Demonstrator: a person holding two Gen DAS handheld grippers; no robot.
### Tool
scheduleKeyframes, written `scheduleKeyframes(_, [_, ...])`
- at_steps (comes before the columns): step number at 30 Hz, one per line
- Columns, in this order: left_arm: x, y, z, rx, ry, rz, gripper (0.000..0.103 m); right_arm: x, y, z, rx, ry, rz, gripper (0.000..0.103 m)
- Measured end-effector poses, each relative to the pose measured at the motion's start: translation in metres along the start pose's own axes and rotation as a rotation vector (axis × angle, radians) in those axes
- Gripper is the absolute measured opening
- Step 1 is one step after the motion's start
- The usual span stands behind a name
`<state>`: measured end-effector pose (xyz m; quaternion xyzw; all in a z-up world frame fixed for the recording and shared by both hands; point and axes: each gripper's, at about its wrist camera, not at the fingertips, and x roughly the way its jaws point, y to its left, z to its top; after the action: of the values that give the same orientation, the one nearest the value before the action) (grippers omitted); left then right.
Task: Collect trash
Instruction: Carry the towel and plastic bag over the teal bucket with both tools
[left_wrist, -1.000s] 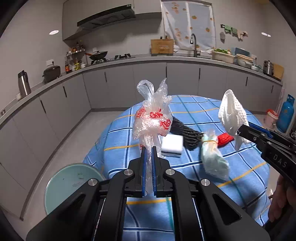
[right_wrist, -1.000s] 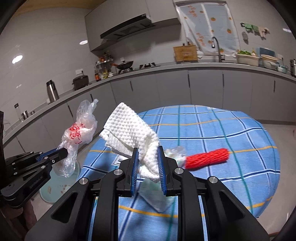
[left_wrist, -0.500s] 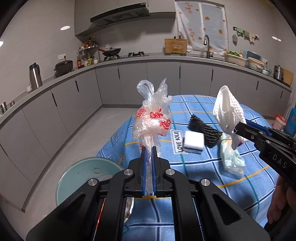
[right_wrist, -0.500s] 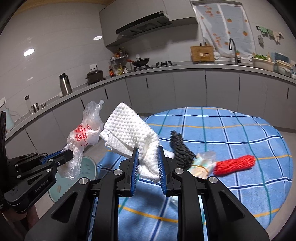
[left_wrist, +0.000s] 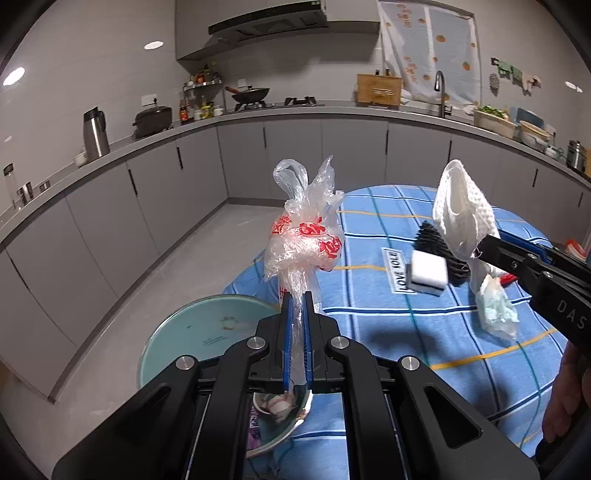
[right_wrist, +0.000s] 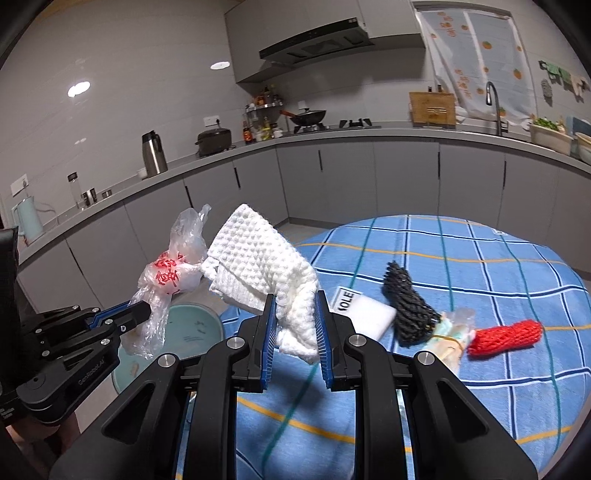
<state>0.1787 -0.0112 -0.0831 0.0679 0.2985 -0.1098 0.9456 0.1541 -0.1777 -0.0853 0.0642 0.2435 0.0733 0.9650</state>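
Beyond the left edge of the blue checked tablecloth (left_wrist: 436, 332), above a pale green round bin (left_wrist: 207, 332), a crinkled clear plastic bag with red print (left_wrist: 301, 243) is pinched by the left gripper (left_wrist: 297, 306). A white waffle-textured cloth (right_wrist: 258, 269) is clamped in the right gripper (right_wrist: 295, 325). Black mesh netting (right_wrist: 410, 306) and a red mesh roll (right_wrist: 506, 338) lie mid-table.

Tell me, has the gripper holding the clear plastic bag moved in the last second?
Yes. In its own view, the left gripper, shut on the plastic bag, now sits nearer the pale green bin beside the table.
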Motion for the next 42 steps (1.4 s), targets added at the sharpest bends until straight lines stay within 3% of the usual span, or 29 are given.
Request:
scheduleKeyframes(22, [0.012, 0.074, -0.037, -0.1, 0.1, 0.159, 0.006, 0.055, 0.083, -0.003, -0.137, 0.099, 0.155, 0.022])
scheduleKeyframes(31, [0.026, 0.089, -0.048, -0.127, 0.14, 0.172, 0.006, 0.087, 0.119, -0.008, -0.203, 0.154, 0.218, 0.022])
scheduleKeyframes(42, [0.042, 0.103, -0.06, -0.166, 0.187, 0.177, 0.007, 0.119, 0.132, -0.02, -0.237, 0.219, 0.234, 0.024])
